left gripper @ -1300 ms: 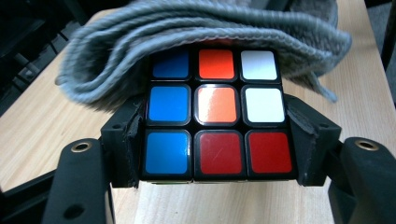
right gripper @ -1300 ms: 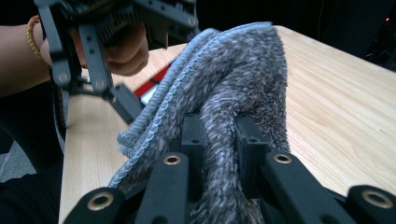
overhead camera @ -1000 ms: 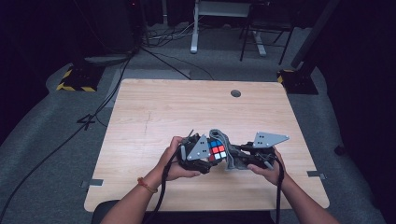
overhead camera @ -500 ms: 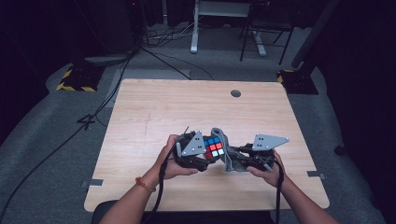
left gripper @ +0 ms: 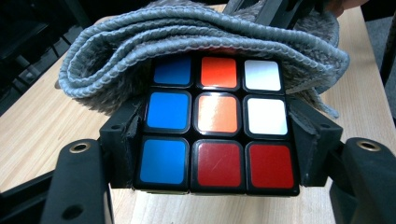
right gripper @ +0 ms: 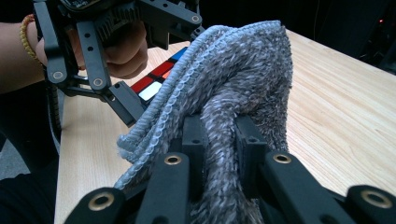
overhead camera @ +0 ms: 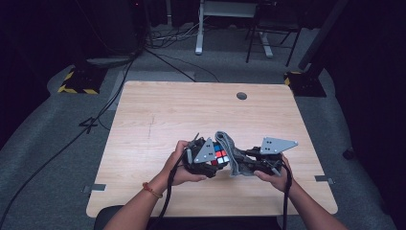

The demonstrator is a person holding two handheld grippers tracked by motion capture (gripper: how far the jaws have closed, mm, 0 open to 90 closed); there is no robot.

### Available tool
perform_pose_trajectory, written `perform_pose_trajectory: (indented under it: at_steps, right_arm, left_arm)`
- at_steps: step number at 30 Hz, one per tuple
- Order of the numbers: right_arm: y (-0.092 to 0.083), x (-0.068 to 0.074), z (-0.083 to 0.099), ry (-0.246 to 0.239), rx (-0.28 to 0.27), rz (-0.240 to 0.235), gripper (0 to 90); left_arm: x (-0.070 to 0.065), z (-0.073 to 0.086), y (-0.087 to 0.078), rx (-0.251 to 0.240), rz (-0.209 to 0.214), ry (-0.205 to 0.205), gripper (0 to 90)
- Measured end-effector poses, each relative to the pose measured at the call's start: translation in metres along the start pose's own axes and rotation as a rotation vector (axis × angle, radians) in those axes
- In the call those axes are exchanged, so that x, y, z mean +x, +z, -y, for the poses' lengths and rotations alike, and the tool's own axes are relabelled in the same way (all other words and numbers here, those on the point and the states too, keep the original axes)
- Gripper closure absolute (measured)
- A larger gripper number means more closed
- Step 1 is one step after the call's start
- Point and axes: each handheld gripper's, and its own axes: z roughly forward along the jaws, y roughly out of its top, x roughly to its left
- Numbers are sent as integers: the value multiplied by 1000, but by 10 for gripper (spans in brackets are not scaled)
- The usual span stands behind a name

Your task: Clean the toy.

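Now your left gripper (left gripper: 215, 205) clamps the puzzle cube (left gripper: 217, 123) above the near table (overhead camera: 158, 115) edge, while your right gripper (right gripper: 219, 140), just beside it, pinches the grey cloth (right gripper: 233, 79) draped against the cube's far face.

Overhead view, two close gripper views

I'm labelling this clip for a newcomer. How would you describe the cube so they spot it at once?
On the wooden table, near its front edge, two hands hold grippers close together. The cube sits clamped in the left gripper, with a grey cloth draped against it. It is the one multicoloured thing there: blue, orange, white and red squares in a black frame.
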Motion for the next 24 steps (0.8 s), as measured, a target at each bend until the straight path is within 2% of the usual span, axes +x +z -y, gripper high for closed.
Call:
perform_pose_trajectory:
  at_steps: [5, 12, 15, 20, 22, 24]
  right_arm:
    - [0, -1, 0, -10, 8, 8, 781]
    - [12, -8, 10, -3, 103, 18, 779]
    - [12, -9, 10, 5, 98, 6, 779]
    - [7, -8, 8, 22, 50, -25, 780]
    - [6, -7, 7, 21, 43, -32, 782]
    - [3, -4, 4, 6, 26, -21, 784]
  left_arm:
    - [1, -5, -5, -15, -4, 11, 330]
    - [-4, -9, -10, -29, -15, 52, 331]
    - [-1, -7, -10, -33, 1, 31, 331]
    - [0, -4, -7, -29, 32, 15, 330]
    - [0, -4, -6, -27, 27, 21, 328]
    - [-3, -5, -5, -15, 4, 38, 327]
